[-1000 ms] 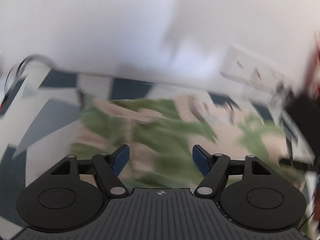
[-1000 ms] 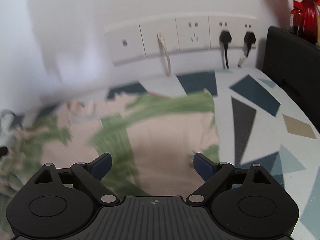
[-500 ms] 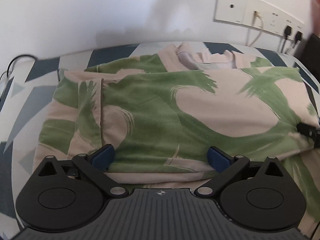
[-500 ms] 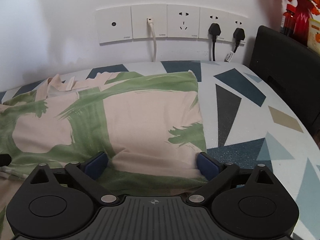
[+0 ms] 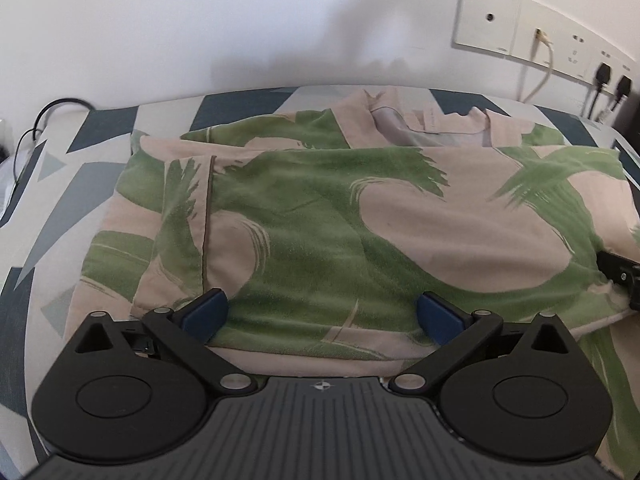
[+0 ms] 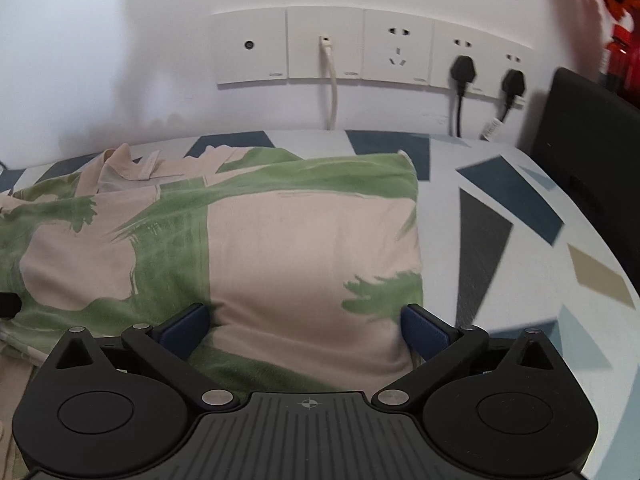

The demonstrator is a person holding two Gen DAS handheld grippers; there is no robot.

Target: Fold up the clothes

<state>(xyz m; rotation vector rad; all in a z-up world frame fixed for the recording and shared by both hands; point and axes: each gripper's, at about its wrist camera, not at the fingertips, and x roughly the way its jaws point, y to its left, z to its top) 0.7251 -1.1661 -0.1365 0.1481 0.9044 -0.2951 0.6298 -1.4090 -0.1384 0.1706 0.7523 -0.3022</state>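
One folded shirt [image 5: 320,216] lies ahead of both grippers, its near hem hidden under them. Left gripper [image 5: 322,314] jaws released; right gripper [image 6: 306,330] jaws opening, gripping nothing.

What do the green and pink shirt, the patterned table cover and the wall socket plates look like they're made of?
Shirt: soft woven cloth, probably cotton or a blend; matte, slightly fuzzy, it creases and folds limply.
Table cover: likely a coated or printed cloth; smooth and flat, with a faint sheen.
Socket plates: moulded white plastic, by their smooth, rigid faces.

We see a table [image 6: 520,216] with blue and grey triangles. A green and pink shirt [image 5: 360,216] lies folded on it
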